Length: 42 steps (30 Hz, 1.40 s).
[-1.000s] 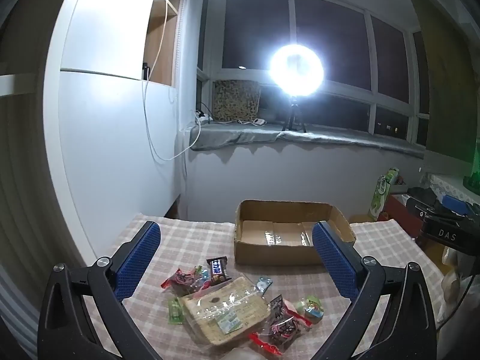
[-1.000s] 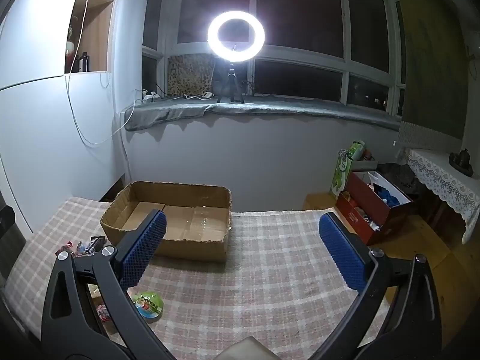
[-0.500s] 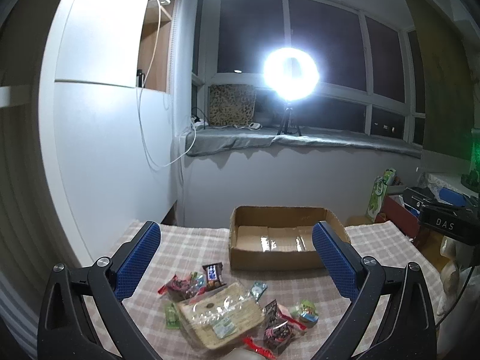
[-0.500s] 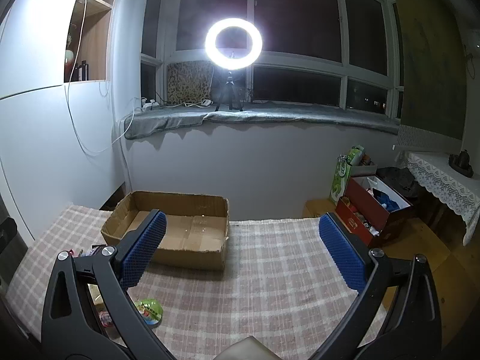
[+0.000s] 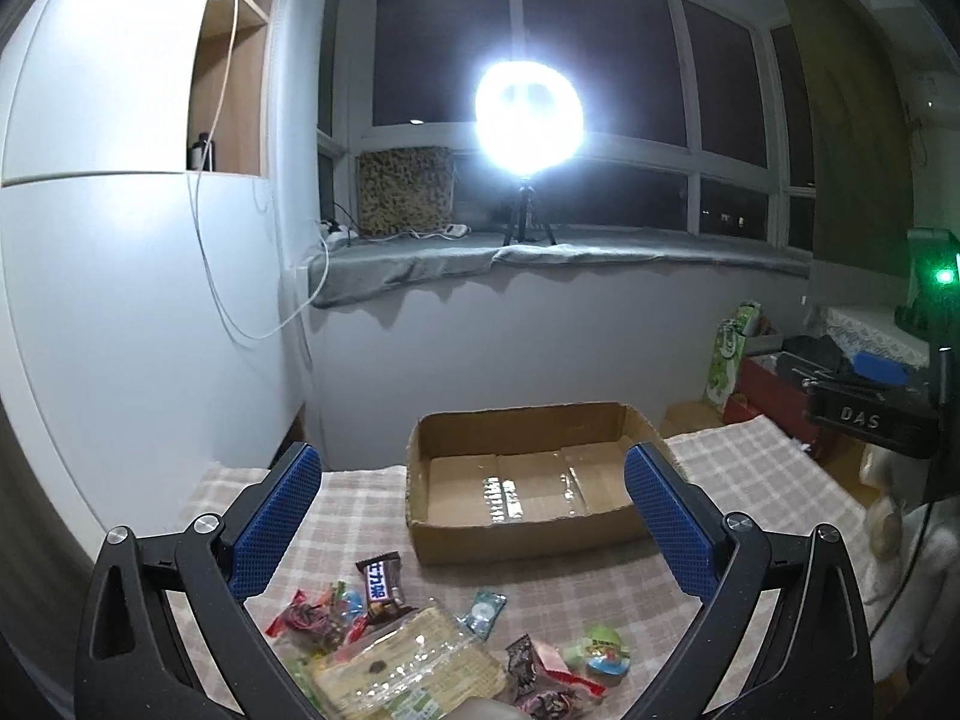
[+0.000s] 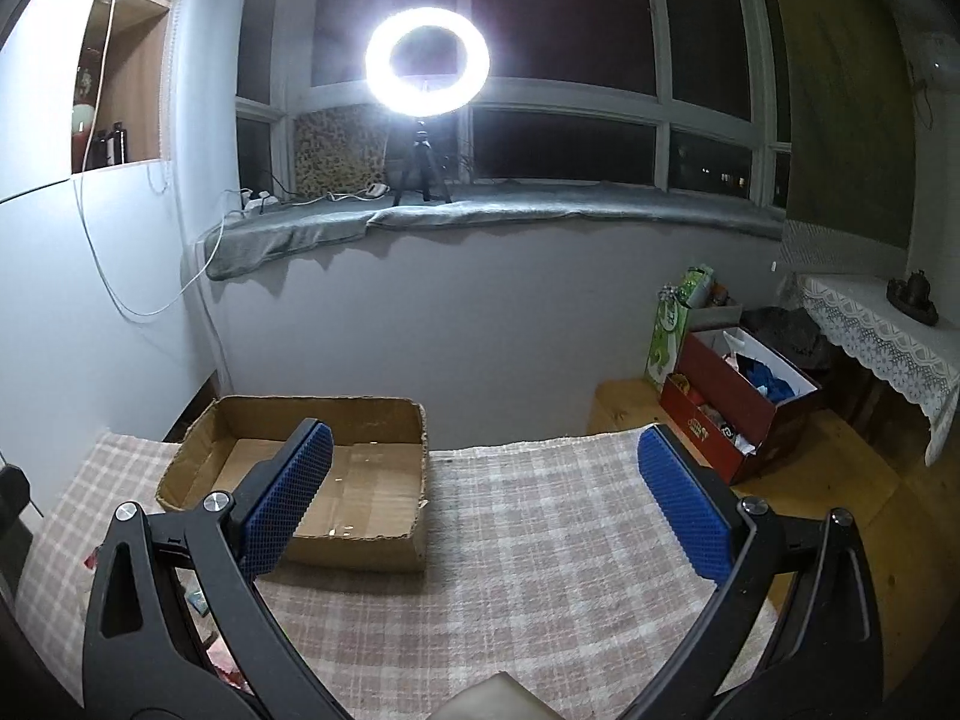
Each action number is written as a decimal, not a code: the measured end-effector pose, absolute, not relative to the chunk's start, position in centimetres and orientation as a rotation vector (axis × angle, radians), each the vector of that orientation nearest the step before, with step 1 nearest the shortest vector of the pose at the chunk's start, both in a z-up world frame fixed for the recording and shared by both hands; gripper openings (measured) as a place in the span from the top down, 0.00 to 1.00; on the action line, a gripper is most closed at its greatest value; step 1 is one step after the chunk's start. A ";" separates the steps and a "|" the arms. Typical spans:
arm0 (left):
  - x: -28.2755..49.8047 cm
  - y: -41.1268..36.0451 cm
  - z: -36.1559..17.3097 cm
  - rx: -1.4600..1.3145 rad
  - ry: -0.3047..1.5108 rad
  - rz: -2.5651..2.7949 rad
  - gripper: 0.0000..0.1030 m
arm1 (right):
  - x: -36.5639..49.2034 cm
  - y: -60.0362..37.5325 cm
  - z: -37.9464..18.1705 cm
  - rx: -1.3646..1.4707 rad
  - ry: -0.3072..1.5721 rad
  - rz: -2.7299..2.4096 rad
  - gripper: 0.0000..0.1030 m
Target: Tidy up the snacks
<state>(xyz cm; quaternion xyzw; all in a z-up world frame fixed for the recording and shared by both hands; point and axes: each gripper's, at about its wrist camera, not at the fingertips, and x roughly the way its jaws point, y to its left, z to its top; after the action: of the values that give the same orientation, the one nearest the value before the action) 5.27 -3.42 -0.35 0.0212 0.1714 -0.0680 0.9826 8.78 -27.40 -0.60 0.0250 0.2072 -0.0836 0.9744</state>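
An empty cardboard box (image 5: 528, 480) stands on the checked tablecloth (image 5: 360, 516); it also shows in the right wrist view (image 6: 336, 480). Near me lies a pile of snacks: a clear pack of crackers (image 5: 408, 669), a dark chocolate bar (image 5: 380, 585), red wrapped sweets (image 5: 306, 615), a small teal packet (image 5: 483, 609) and a green round snack (image 5: 603, 657). My left gripper (image 5: 471, 516) is open and empty above the pile. My right gripper (image 6: 480, 495) is open and empty over the cloth, right of the box.
A bright ring light (image 6: 427, 63) stands on the window sill behind the table. A red box with clutter (image 6: 738, 414) and a green bag (image 6: 675, 324) sit on the floor at the right. A white wall (image 5: 120, 300) runs along the left.
Both grippers have pulled back and tilted up a little; the box and snacks sit lower in both views. The green snack has dropped out of the right view. Both stay open.
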 end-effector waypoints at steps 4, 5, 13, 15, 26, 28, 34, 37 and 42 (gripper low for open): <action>4.8 -3.0 -0.4 0.026 0.361 -0.139 0.02 | 8.5 -27.8 -1.1 0.031 0.415 -0.188 0.00; 4.7 -2.9 -0.3 0.031 0.360 -0.129 0.02 | 8.5 -27.8 -1.1 0.034 0.417 -0.184 0.00; 2.6 -1.9 -0.5 0.004 0.363 -0.131 0.02 | 6.9 -26.5 -0.1 0.006 0.409 -0.173 0.00; 2.2 -1.8 -0.6 -0.001 0.356 -0.135 0.02 | 6.2 -25.8 0.1 -0.009 0.410 -0.174 0.00; -0.4 -1.1 0.5 -0.019 0.303 -0.123 0.02 | 2.7 -24.3 0.9 -0.033 0.373 -0.165 0.00; -0.7 -1.1 0.7 -0.019 0.297 -0.122 0.02 | 2.4 -24.3 1.2 -0.028 0.367 -0.162 0.00; -0.8 -1.1 0.8 -0.017 0.292 -0.111 0.02 | 1.9 -24.4 1.7 -0.011 0.352 -0.139 0.00; -0.6 -1.0 0.6 -0.019 0.295 -0.101 0.02 | 2.1 -24.3 1.8 -0.008 0.351 -0.126 0.00; 0.0 -1.2 -0.2 -0.017 0.321 -0.100 0.02 | 2.9 -24.1 1.4 -0.017 0.362 -0.109 0.00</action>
<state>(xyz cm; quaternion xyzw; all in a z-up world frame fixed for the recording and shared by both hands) 0.04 -1.18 -0.15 -0.0085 0.1598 -0.0496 0.9859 2.92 -24.14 1.40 -0.0084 0.1798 -0.0541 0.9822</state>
